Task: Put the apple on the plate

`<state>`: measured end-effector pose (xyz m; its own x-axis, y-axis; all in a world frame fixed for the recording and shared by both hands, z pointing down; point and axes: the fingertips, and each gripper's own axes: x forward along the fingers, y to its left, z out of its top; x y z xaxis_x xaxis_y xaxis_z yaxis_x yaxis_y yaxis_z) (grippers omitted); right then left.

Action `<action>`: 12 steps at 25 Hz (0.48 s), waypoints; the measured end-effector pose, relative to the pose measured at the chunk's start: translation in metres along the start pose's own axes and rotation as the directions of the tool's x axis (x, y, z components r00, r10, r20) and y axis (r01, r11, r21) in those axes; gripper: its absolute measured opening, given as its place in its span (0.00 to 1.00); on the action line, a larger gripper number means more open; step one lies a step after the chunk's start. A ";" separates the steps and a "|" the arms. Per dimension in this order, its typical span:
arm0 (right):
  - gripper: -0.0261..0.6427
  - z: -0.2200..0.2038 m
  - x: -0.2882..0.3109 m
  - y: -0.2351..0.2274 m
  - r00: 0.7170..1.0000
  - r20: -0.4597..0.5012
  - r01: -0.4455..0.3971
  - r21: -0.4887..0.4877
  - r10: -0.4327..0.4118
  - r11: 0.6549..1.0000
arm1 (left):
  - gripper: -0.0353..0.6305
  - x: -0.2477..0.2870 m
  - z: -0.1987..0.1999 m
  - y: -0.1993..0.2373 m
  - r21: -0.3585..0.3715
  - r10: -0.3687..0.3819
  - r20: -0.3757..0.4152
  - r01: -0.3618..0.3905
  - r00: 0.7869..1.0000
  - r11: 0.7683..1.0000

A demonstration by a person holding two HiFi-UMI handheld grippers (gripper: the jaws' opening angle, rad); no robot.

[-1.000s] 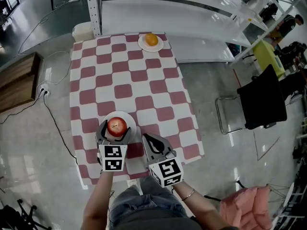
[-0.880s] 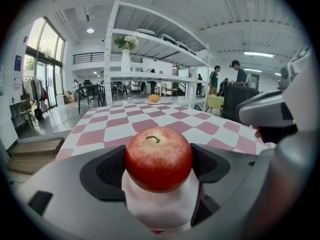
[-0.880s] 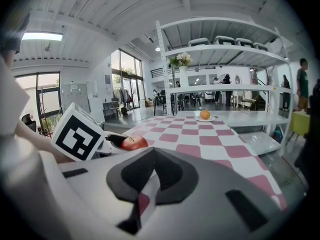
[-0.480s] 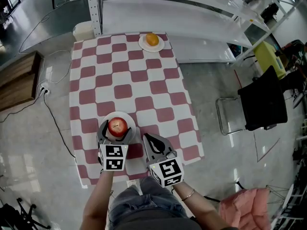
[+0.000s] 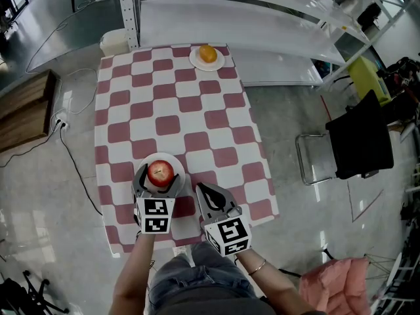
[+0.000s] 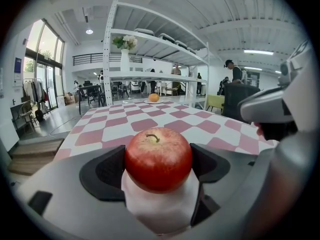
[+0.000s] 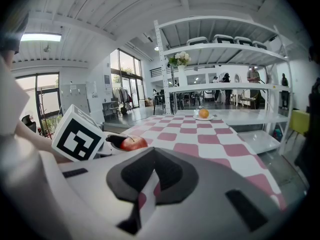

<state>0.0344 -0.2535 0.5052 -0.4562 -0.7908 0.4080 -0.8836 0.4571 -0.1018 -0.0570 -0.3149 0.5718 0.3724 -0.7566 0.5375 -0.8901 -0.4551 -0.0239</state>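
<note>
Sitting between the jaws of the left gripper (image 5: pixel 159 180), a round red apple (image 5: pixel 160 172) is held at the lower left of the head view. In the left gripper view the dark pads (image 6: pixel 102 171) are seen pressed against both flanks of the apple, the stem pointing up. A round white plate (image 5: pixel 170 157) lies directly below the apple, which is centred over it; whether the underside touches the plate cannot be made out.

Just to the right, the right gripper (image 5: pixel 201 189) is held over the near edge of the table with the red-and-white checked cloth (image 5: pixel 184 110). Its jaws are drawn together with the tips meeting, and nothing is held between them; only a sliver of cloth is seen through the slit behind the tips.

At the top centre of the head view, on the far edge of the table, an orange fruit (image 5: pixel 207 53) is set on a small white saucer (image 5: pixel 195 62). A black chair (image 5: pixel 359 140) is seen at the right edge, well apart from the table.
</note>
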 end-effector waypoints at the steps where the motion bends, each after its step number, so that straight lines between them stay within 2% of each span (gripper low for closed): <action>1: 0.06 0.000 0.000 0.000 1.000 0.000 -0.001 0.001 0.001 1.000 | 0.65 0.000 -0.001 0.000 0.000 0.001 0.000 -0.001 1.000 1.000; 12: 0.06 -0.001 0.000 -0.002 1.000 -0.009 -0.004 0.007 0.004 1.000 | 0.65 -0.001 0.002 0.000 0.013 0.011 0.015 -0.011 1.000 1.000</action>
<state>0.0361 -0.2539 0.5063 -0.4588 -0.7855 0.4154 -0.8824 0.4575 -0.1094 -0.0566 -0.3151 0.5695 0.3663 -0.7685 0.5245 -0.8909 -0.4524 -0.0406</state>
